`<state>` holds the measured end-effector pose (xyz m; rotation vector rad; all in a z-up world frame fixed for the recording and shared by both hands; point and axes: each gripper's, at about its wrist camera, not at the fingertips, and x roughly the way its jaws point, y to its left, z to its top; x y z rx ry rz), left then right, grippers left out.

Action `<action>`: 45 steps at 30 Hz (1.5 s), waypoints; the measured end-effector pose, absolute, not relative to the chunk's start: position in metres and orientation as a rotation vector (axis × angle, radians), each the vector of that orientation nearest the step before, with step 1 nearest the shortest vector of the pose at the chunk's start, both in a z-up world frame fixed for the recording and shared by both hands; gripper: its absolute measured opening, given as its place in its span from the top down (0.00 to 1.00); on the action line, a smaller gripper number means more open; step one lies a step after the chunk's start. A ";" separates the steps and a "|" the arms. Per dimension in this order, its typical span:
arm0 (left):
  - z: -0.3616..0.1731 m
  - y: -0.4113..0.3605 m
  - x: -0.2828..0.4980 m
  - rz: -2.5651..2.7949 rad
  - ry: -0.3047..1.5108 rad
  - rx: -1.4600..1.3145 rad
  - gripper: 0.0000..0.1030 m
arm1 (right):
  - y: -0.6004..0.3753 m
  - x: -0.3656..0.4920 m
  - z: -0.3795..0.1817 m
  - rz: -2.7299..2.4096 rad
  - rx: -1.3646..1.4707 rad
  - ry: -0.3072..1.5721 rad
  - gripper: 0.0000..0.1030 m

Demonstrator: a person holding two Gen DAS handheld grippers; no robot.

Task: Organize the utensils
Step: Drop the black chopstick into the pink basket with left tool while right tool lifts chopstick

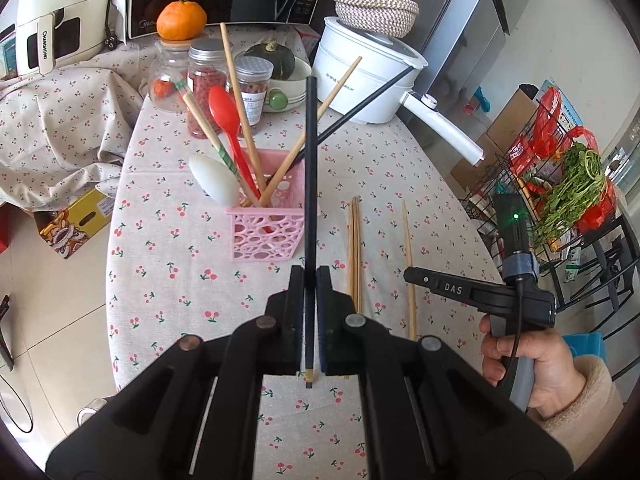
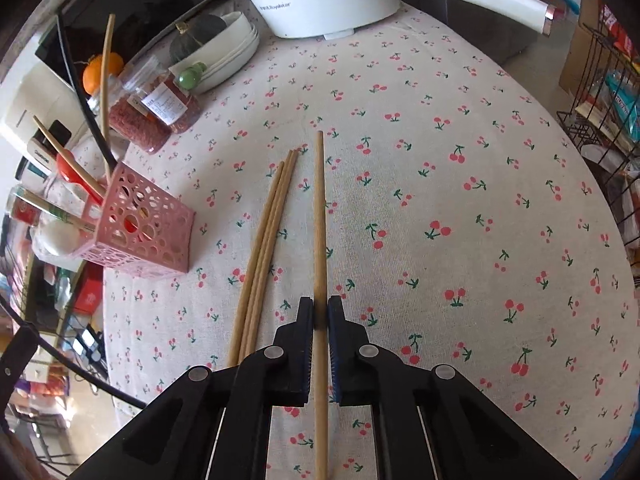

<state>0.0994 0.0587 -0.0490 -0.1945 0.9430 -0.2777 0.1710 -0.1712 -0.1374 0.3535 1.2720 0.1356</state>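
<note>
My left gripper (image 1: 310, 274) is shut on a black chopstick (image 1: 310, 160), which points up and away above the cherry-print tablecloth, just right of the pink basket (image 1: 266, 232). The basket holds a red spoon (image 1: 224, 112), a white spoon (image 1: 212, 180), several wooden chopsticks and another black chopstick (image 1: 360, 108). My right gripper (image 2: 320, 308) is shut on a single wooden chopstick (image 2: 319, 200) that lies lengthwise on the cloth. Three wooden chopsticks (image 2: 268, 232) lie together just left of it, between it and the pink basket (image 2: 148, 232).
A white electric pot (image 1: 360, 80) with a long handle stands at the back of the table. Jars (image 1: 206, 80), a bowl with a green squash (image 1: 276, 60) and an orange (image 1: 182, 20) sit behind the basket. A wire rack (image 1: 560, 200) with greens stands off the table's right edge.
</note>
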 end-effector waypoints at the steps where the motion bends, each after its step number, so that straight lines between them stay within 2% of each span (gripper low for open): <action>1: -0.045 0.061 0.098 -0.270 0.921 -0.200 0.94 | -0.173 0.164 -0.130 0.146 0.375 1.239 0.93; 10: 0.008 0.089 0.084 -0.184 0.637 -0.270 0.94 | -0.180 0.145 -0.056 0.203 0.431 0.970 0.93; 16: 0.018 0.097 0.087 -0.146 0.515 -0.310 0.94 | -0.172 0.145 -0.037 0.233 0.384 0.907 0.93; 31: -0.025 0.072 0.153 -0.165 0.627 -0.306 0.93 | -0.163 0.143 -0.037 0.255 0.363 0.889 0.93; 32: -0.026 0.073 0.155 -0.162 0.638 -0.316 0.87 | -0.162 0.143 -0.035 0.259 0.366 0.884 0.93; 33: -0.026 0.074 0.155 -0.161 0.643 -0.328 0.76 | -0.161 0.143 -0.033 0.263 0.367 0.879 0.93; 35: -0.021 0.074 0.149 -0.162 0.628 -0.339 0.61 | -0.158 0.143 -0.028 0.268 0.363 0.863 0.93; 36: -0.018 0.074 0.144 -0.160 0.618 -0.333 0.57 | -0.156 0.143 -0.025 0.272 0.362 0.853 0.93; 41: -0.009 0.077 0.125 -0.151 0.637 -0.303 0.41 | -0.143 0.145 -0.008 0.297 0.377 0.795 0.93; 45: -0.015 0.084 0.113 -0.133 0.693 -0.295 0.35 | -0.127 0.148 0.006 0.305 0.378 0.734 0.93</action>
